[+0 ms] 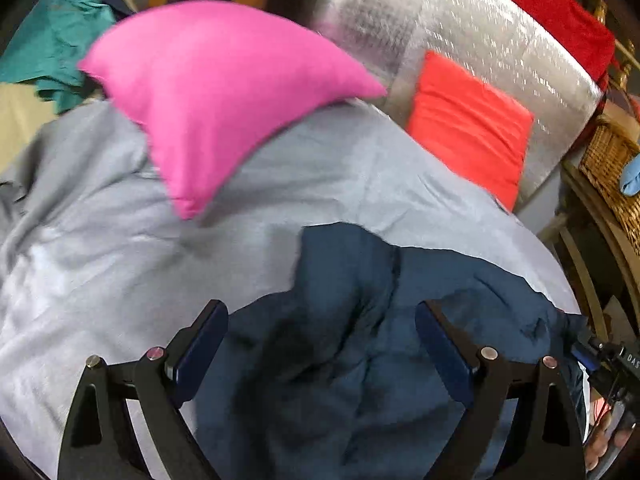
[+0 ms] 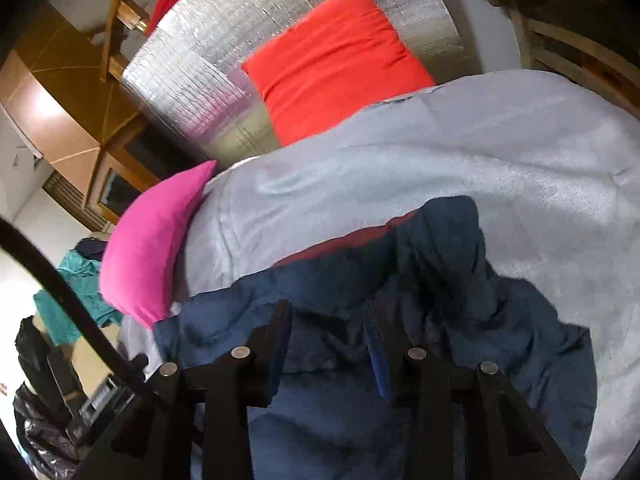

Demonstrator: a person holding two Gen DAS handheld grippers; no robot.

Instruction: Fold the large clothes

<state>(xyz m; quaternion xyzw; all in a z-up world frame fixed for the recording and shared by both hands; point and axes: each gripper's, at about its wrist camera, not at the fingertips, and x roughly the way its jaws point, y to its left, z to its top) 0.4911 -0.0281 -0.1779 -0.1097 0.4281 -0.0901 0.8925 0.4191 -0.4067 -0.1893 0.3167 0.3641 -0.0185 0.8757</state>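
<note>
Both claws hang open above the navy jacket on the bed: left claw wide, right claw narrower (probably released to re-grip).

Navy jacket runs off bottom edge in both wrist views. Pink pillow motion-blurred, covers part of grey sheet — red cloth cut by frame rim.

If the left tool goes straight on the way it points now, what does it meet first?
Most likely the dark blue padded jacket, which lies on the pale grey bedcover right ahead of the open left tool. Nothing sits between its fingers. The gap to the fabric is hard to judge.
</note>
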